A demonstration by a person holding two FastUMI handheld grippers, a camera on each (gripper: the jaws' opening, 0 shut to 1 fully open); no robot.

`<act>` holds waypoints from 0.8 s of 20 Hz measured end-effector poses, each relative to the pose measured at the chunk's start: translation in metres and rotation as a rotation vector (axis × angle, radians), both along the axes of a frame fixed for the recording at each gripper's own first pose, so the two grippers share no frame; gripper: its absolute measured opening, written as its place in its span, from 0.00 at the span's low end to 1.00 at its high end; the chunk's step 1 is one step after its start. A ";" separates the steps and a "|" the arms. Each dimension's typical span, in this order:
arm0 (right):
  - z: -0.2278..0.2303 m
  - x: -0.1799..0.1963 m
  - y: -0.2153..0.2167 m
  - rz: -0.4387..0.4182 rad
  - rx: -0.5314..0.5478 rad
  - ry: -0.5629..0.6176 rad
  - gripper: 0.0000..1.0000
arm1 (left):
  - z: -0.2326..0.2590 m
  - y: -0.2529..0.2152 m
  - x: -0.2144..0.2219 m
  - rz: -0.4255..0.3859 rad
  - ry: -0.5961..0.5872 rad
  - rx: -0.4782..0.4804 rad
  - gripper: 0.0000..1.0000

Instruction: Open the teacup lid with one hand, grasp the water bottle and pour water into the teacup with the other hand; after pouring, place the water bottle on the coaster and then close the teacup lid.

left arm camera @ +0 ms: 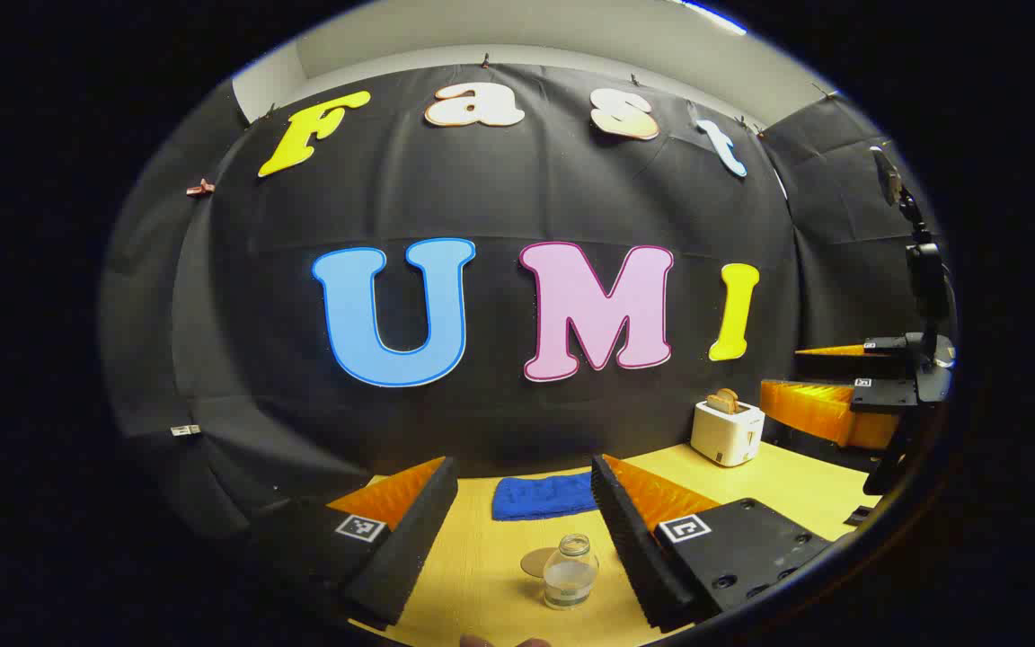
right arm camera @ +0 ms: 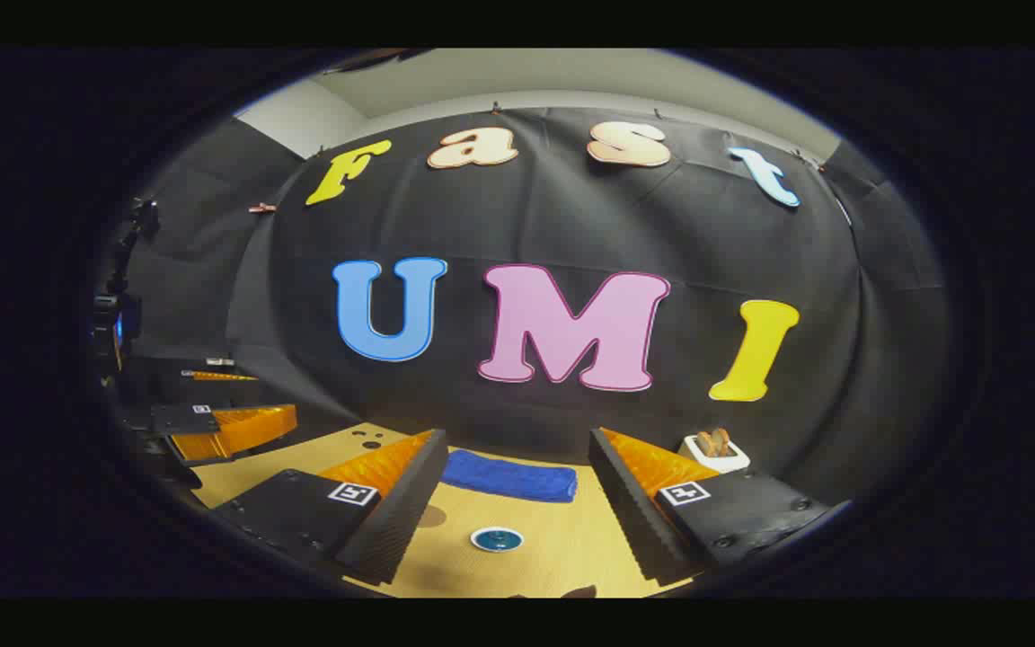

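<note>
**Both Grippers Raised, Fingers Apart**

Your left gripper hovers with fingers apart, holding nothing; the water bottle stands on the tabletop below, just beside the coaster. Your right gripper hovers likewise, fingers apart, above the teacup. A blue towel lies near the far edge.

The coaster is partly hidden behind the water bottle — the toaster is half covered by a gripper finger.

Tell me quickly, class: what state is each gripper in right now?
Left gripper: open, holding nothing, water bottle ahead between its fingers.
Right gripper: open, holding nothing, teacup ahead on the table.
</note>
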State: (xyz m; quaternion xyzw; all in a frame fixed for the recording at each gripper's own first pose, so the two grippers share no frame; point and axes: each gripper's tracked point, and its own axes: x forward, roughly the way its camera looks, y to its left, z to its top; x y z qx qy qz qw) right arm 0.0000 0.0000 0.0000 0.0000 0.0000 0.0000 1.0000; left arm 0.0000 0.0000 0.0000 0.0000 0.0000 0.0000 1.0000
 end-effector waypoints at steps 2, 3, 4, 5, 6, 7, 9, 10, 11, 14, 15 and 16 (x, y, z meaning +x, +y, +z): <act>-0.002 0.000 0.003 0.007 0.007 0.003 0.98 | 0.000 0.000 0.000 0.000 0.002 0.004 0.94; -0.003 0.001 0.003 0.010 0.008 0.006 0.98 | 0.001 0.001 0.001 0.000 0.003 0.005 0.94; -0.004 0.001 0.004 0.009 0.008 0.008 0.96 | 0.000 0.001 0.001 0.000 0.002 0.005 0.94; -0.003 0.001 0.004 0.011 0.007 0.005 0.96 | 0.000 0.000 0.001 0.000 0.000 0.007 0.95; -0.002 0.002 0.005 0.011 0.006 0.003 0.98 | 0.001 0.001 0.001 0.001 0.000 0.007 0.95; -0.003 0.002 0.006 0.012 0.003 0.003 0.96 | 0.000 0.000 0.002 -0.001 0.000 0.007 0.95; -0.005 0.003 0.006 0.014 0.001 0.007 0.98 | -0.001 0.001 0.002 -0.001 0.002 0.008 0.94; -0.006 0.004 0.006 0.014 0.002 0.007 0.97 | -0.001 0.001 0.002 0.000 0.001 0.009 0.95; -0.006 0.004 0.006 0.015 0.003 0.007 0.98 | -0.001 0.001 0.001 0.001 0.001 0.008 0.94; -0.010 0.006 0.007 0.021 -0.001 0.011 0.98 | -0.002 -0.001 0.002 -0.004 0.002 0.001 0.94; -0.013 0.007 0.007 0.024 -0.002 0.013 0.98 | -0.004 -0.002 0.002 -0.005 0.002 0.001 0.94; -0.016 0.008 0.008 0.027 -0.003 0.013 0.97 | -0.005 -0.003 0.003 -0.007 0.000 0.000 0.94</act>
